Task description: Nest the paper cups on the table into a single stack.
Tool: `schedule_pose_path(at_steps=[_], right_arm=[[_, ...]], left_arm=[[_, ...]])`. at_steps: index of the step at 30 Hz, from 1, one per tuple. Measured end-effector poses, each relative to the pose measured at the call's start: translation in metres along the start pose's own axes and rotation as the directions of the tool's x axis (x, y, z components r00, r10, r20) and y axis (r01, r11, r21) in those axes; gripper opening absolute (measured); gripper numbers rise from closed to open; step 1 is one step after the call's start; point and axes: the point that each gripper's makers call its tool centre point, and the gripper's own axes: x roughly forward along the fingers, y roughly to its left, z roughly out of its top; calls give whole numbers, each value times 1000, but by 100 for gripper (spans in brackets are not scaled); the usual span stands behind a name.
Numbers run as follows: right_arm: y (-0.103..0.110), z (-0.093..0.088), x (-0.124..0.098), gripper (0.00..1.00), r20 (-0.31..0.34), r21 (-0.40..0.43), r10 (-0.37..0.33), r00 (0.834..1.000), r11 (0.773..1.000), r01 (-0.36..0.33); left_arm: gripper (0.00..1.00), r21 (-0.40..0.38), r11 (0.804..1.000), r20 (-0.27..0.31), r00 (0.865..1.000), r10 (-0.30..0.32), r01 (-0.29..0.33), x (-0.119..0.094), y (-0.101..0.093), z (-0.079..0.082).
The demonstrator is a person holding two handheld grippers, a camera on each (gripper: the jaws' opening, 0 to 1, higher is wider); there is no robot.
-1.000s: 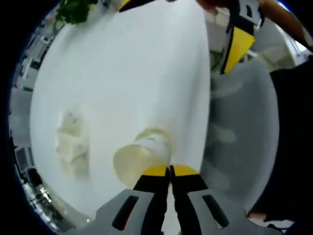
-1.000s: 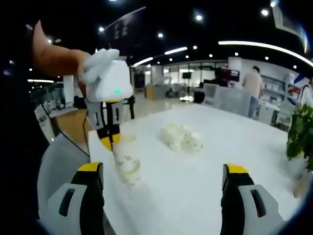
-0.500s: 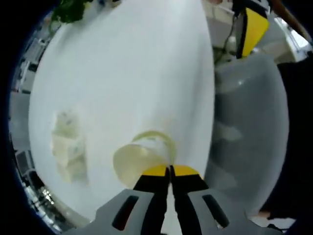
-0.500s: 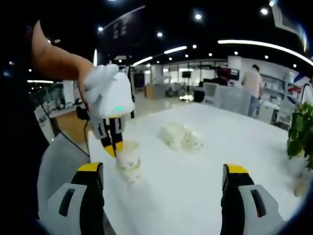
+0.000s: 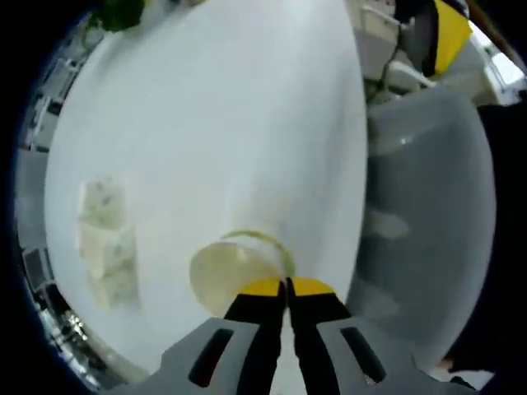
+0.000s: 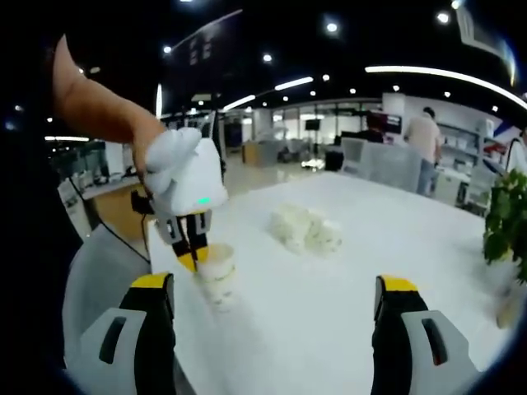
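Your left gripper pinches 1 upright paper cup by its rim at the table edge; your wide-open, empty right gripper faces 2 toppled cups beyond.

— What can't be made out around the table?
— The pile of paper cups lying on it is a blur in the right gripper view; their count can't be told. The left gripper view smears the same pile too.
— And the held cup?
— The left gripper covers its near rim, so the grip point is hidden. Whether it touches the tabletop can't be told; its print is too blurred to read
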Motion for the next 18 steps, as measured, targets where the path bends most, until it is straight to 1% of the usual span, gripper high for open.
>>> schedule_pose_path(at_steps=[7, 9, 13, 15, 18], right_arm=[[0, -1, 0, 99, 0, 1, 0, 1000, 1000, 0], [1, -1, 0, 99, 1, 4, 1, 1000, 1000, -1], [1, -3, 1, 99, -1, 5, 3, 1000, 1000, -3], [1, -3, 1, 99, -1, 6, 2, 1000, 1000, -2], [1, -3, 1, 99, -1, 6, 3, 1000, 1000, -3]], left_arm=[[0, 4, 1000, -4, 1000, 6, -6, 5, -3, -1], [1, 7, 1000, -5, 1000, 13, -13, 6, -4, -2], [1, -7, 999, -1, 999, 47, -47, 9, -3, -1], [1, -6, 999, -3, 999, 50, -50, 10, -4, -1], [3, -25, 998, 11, 998, 65, -65, 8, -2, 2]])
